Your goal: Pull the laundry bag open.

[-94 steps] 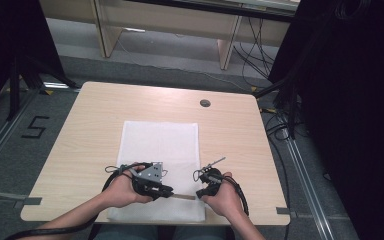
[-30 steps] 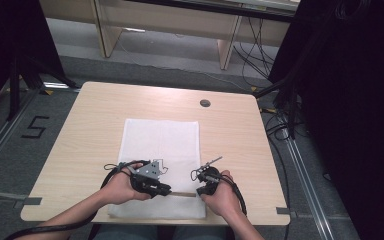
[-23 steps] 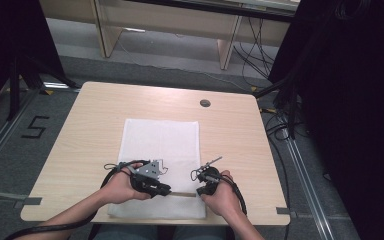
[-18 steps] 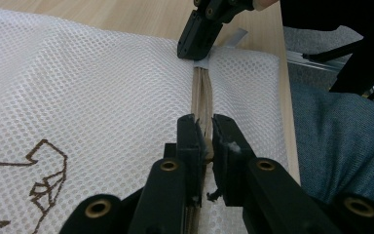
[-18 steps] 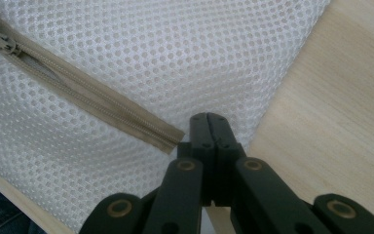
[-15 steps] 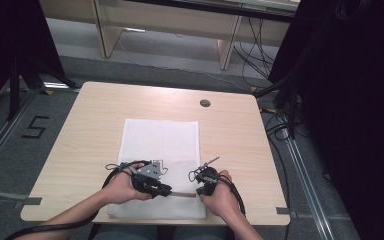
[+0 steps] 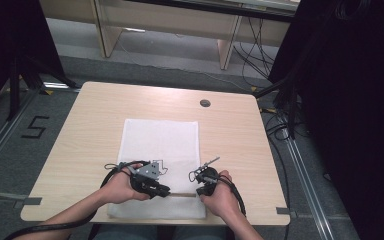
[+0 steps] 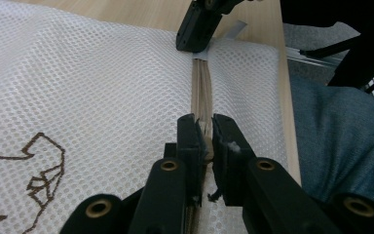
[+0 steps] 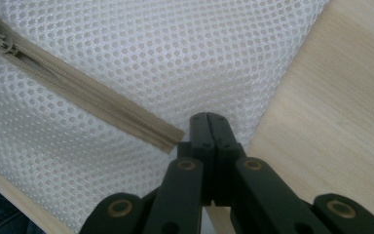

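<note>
**Two grippers pinch a mesh bag along its zip**

A white mesh bag (image 7: 161, 150) lies flat on the wooden table (image 7: 90, 125), its long axis running away from the person, the beige zip (image 8: 202, 87) crossing the near end from side to side. The left gripper (image 8: 204, 139) is clamped on the zip near its slider. The right gripper (image 9: 209, 122) has its jaws pressed together on the mesh just beside the zip's far end, at the bag's right edge.

A lab: bare wooden table (image 7: 105, 115), taped floor number (image 7: 35, 128), loose cables (image 7: 252, 47).
</note>
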A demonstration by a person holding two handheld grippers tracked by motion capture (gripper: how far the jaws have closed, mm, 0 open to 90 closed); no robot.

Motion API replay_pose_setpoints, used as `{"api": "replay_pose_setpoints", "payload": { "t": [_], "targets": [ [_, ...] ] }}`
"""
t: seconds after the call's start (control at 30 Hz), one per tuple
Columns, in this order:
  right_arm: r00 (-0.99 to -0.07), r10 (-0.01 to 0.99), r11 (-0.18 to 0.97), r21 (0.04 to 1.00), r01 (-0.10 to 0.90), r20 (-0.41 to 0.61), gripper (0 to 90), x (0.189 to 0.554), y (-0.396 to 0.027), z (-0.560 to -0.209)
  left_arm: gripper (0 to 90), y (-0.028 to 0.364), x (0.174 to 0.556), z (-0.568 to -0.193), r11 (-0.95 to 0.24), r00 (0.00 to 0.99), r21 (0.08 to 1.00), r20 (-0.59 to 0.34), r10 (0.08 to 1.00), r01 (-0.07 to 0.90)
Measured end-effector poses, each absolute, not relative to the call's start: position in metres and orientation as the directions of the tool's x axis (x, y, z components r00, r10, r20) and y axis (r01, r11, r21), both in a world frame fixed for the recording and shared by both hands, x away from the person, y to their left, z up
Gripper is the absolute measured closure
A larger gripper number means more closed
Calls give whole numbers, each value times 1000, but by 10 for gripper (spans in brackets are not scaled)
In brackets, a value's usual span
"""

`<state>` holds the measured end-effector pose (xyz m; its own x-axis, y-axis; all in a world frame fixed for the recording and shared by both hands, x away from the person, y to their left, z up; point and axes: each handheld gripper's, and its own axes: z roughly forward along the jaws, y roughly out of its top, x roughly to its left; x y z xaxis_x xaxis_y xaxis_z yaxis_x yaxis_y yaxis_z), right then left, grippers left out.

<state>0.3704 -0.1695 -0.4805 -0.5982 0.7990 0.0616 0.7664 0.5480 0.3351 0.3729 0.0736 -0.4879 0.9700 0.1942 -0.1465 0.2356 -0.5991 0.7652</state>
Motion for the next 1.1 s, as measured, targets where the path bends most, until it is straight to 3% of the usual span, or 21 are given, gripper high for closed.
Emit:
{"api": "replay_pose_setpoints", "payload": {
  "t": [1.1],
  "targets": [
    [-589, 805, 538, 323, 778, 77, 900, 370, -167, -479, 821, 92, 377, -481, -611, 980, 766, -150, 133, 200]
  ]
}}
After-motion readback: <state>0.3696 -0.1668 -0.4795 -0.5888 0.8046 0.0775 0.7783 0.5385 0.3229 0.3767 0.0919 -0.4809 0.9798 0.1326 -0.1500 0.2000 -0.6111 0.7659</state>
